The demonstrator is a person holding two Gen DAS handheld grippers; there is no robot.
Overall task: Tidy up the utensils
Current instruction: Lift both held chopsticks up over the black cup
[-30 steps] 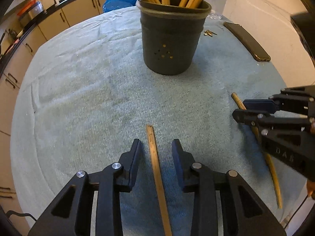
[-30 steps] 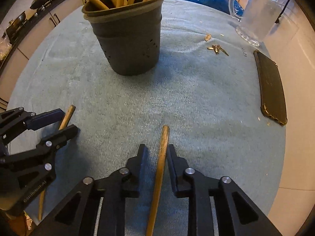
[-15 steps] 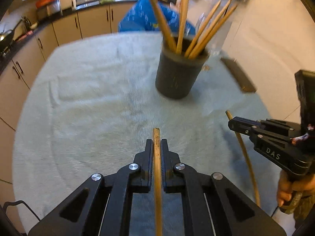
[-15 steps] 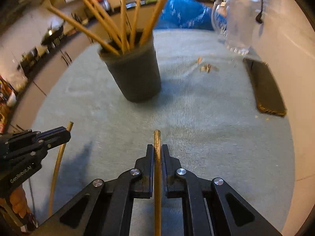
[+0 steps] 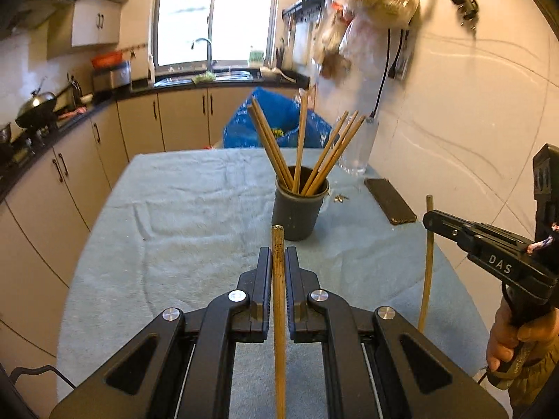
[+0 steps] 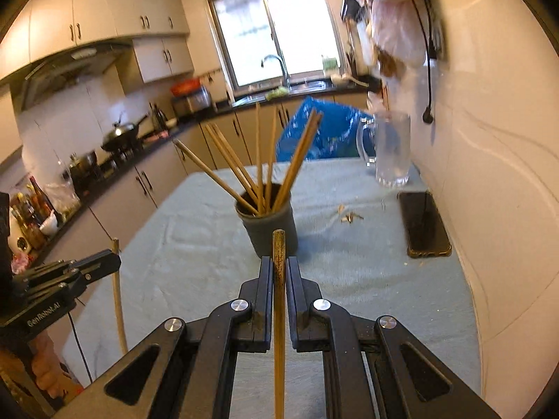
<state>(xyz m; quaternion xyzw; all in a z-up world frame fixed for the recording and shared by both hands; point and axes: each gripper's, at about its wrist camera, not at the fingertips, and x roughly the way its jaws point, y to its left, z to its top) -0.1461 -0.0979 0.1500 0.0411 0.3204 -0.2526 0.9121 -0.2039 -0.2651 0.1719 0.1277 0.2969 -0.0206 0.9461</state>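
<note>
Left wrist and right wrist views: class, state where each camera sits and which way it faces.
Left wrist: on the left tool, looking forward along its chopstick at the holder; the right tool and a hand show at right.
Right wrist: on the right tool, facing the holder; the left tool shows at left.
Shared: holder, phone, window.

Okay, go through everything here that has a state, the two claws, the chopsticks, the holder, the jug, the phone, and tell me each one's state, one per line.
Left claw: shut on a chopstick.
Left chopstick: gripped, lifted off the cloth.
Right claw: shut on a chopstick.
Right chopstick: gripped, lifted off the cloth.
Holder: upright on the cloth, chopsticks leaning inside.
Glass jug: upright; contents unclear.
Phone: lying flat, screen dark.
</note>
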